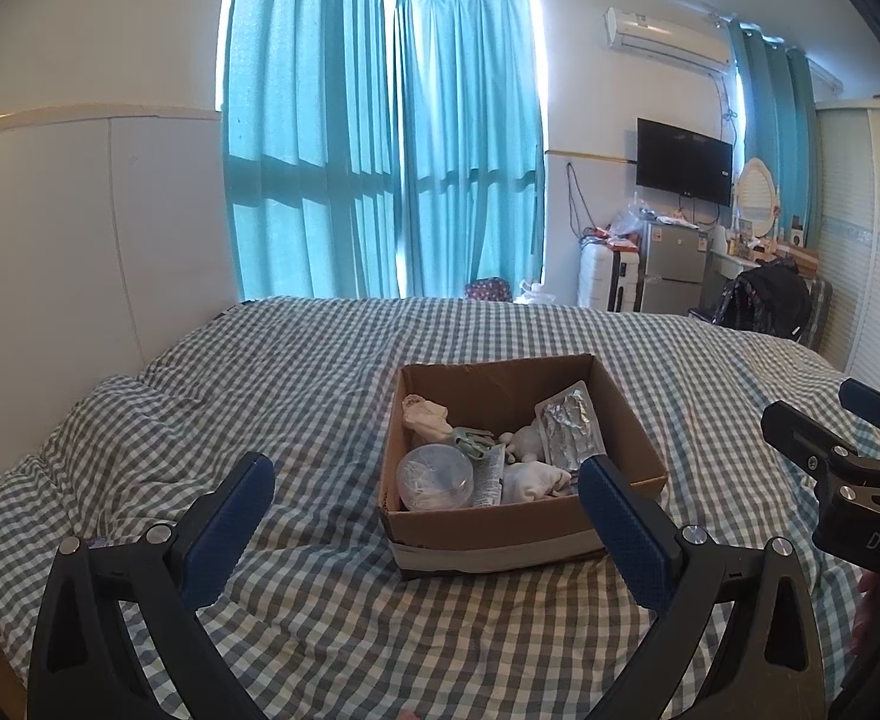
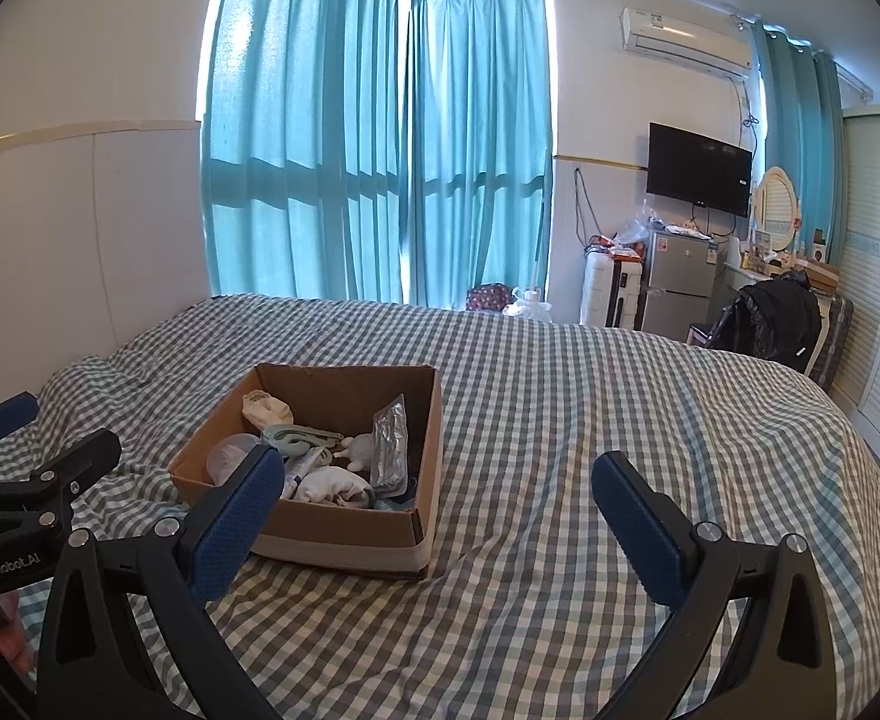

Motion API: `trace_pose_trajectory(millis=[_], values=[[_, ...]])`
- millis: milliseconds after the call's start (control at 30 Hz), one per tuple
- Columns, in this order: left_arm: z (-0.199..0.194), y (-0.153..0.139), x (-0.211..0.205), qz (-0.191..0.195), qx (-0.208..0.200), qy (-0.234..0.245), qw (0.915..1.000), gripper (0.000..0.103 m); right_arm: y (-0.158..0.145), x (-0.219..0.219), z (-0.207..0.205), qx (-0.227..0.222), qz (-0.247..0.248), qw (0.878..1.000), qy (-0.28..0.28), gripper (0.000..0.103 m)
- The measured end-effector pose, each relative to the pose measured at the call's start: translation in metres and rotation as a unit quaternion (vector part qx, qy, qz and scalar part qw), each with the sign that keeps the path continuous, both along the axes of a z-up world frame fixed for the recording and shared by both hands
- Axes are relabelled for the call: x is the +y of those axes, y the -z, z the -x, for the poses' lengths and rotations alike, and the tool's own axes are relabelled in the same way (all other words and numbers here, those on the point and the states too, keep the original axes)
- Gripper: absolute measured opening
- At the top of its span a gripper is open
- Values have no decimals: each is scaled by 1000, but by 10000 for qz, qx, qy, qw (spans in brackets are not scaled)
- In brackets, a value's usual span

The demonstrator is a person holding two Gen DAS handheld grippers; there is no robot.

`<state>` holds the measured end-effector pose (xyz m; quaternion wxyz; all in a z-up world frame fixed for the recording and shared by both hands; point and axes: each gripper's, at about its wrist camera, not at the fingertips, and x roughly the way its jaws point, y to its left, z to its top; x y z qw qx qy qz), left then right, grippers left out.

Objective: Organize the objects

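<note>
Cardboard box [image 1: 517, 516] on checked bed [image 1: 296, 372], ahead of left gripper [image 1: 425, 507]; holds socks, foil pack, clear tub. Right gripper [image 2: 440, 501] beside it. Both wide, empty. Bedcover bare: fits sorted, or unpacking pending

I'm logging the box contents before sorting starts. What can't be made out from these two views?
- Bottom of the cardboard box: in both views the top items cover whatever lies beneath.
- Label on the tube: left wrist view, print too small.
- Clear round container: right wrist view, partly behind the right gripper finger.
- Silver foil pack: contents unreadable in either view.
- Left gripper: open, empty.
</note>
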<state>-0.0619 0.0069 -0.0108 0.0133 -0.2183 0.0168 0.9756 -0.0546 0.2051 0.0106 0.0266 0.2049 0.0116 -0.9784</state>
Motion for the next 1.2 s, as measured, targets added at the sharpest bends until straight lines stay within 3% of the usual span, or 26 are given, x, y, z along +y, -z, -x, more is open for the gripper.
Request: trace_pose_trajectory(millis=[333,1200], values=[[0,-2,-5,-124,-32,-43,9999,103,1,-1,0,-8,-11,10000,-3,103],[-3,-1,-5,-10,-50,-82,10000,103,6,3,-2,-39,-32,10000,-52,103]])
